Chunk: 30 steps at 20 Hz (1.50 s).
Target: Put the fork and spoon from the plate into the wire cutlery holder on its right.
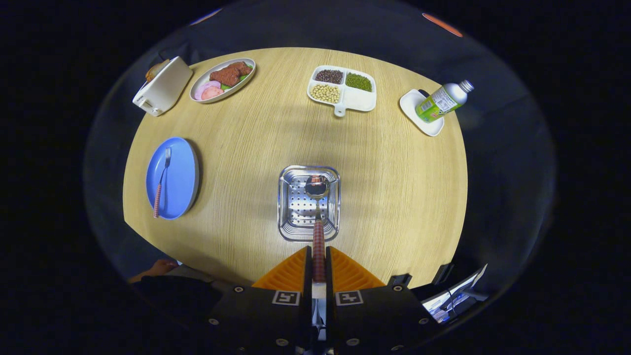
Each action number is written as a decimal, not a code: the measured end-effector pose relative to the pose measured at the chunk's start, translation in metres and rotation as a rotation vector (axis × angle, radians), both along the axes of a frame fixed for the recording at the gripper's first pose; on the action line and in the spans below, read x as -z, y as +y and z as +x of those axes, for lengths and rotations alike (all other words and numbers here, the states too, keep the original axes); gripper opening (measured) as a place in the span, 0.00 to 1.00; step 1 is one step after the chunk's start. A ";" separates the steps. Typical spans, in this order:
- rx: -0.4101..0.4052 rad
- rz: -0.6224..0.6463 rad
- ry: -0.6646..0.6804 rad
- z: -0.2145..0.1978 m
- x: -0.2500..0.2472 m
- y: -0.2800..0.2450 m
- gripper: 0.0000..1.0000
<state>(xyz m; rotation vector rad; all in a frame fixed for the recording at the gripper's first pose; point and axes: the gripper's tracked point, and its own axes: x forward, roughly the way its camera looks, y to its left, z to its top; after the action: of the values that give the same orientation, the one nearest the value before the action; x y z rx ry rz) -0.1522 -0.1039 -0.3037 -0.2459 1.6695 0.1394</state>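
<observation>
Gripper (pixel 319 264) clenched on spoon (pixel 318 217) handle, both fingers pressing it. Spoon bowl sits over the wire cutlery holder (pixel 286 207) just ahead of fingers, mid table (pixel 404 197). Fork (pixel 161 183) lies on blue plate (pixel 180 187), well left of holder. Far side, L to R: toaster (pixel 162 86), food plate (pixel 223 80), bean tray (pixel 360 101), bottle (pixel 443 101) on small dish (pixel 411 106).

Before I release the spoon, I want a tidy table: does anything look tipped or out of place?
The bottle seems to lie tilted across the small white dish beyond the cutlery holder. The fingers grip the spoon over the holder.
</observation>
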 end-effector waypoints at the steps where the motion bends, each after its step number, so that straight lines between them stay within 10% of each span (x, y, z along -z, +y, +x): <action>1: 0.004 0.003 0.007 -0.004 -0.003 0.000 0.12; 13: 0.047 0.043 -0.087 0.016 -0.001 0.019 0.17; 21: 0.030 0.179 -0.152 0.018 -0.021 0.098 0.68; 30: -0.087 0.301 -0.191 -0.010 -0.002 0.229 0.74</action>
<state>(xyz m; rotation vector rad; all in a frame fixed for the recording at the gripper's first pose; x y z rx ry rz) -0.1617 0.1249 -0.3013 -0.0997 1.4273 0.4165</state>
